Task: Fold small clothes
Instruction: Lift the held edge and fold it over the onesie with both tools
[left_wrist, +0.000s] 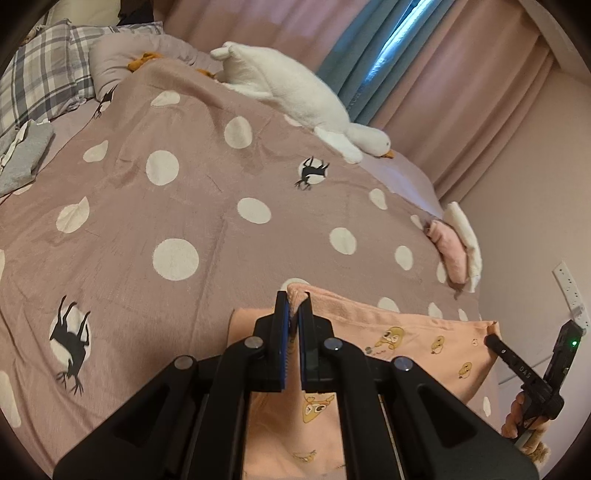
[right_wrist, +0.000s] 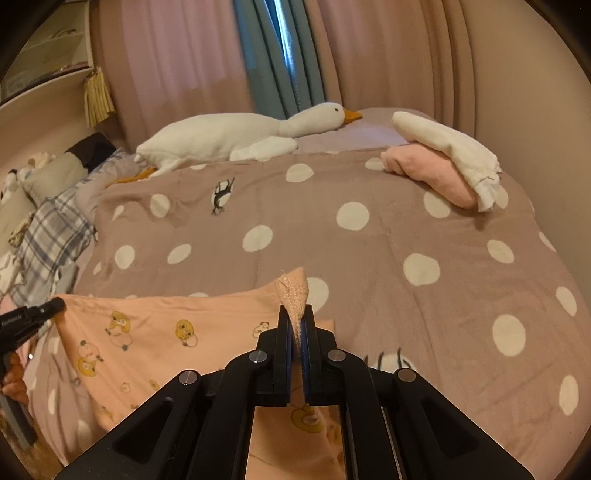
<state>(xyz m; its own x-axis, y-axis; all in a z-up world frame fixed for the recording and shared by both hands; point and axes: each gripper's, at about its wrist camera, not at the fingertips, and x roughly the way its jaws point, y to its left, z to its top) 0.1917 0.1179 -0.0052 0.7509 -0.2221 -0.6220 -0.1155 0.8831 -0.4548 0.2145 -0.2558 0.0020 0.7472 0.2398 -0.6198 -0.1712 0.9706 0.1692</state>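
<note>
A small peach garment (left_wrist: 417, 343) printed with cartoon animals hangs stretched between my two grippers above the near edge of the bed; it also shows in the right wrist view (right_wrist: 155, 332). My left gripper (left_wrist: 294, 301) is shut on one top corner of it. My right gripper (right_wrist: 296, 314) is shut on the other top corner, whose stitched hem sticks up between the fingers. My right gripper shows far right in the left wrist view (left_wrist: 493, 339), and my left gripper shows far left in the right wrist view (right_wrist: 55, 306). The garment's lower part is hidden behind the gripper bodies.
The bed has a mauve polka-dot blanket (right_wrist: 369, 240). A white goose plush (right_wrist: 236, 134) lies along the far side by the curtains. A pink folded cloth (right_wrist: 436, 173) with a white one (right_wrist: 450, 147) on it sits at the far right. Plaid pillows (left_wrist: 40, 70) and grey clothes (left_wrist: 22, 155) lie left.
</note>
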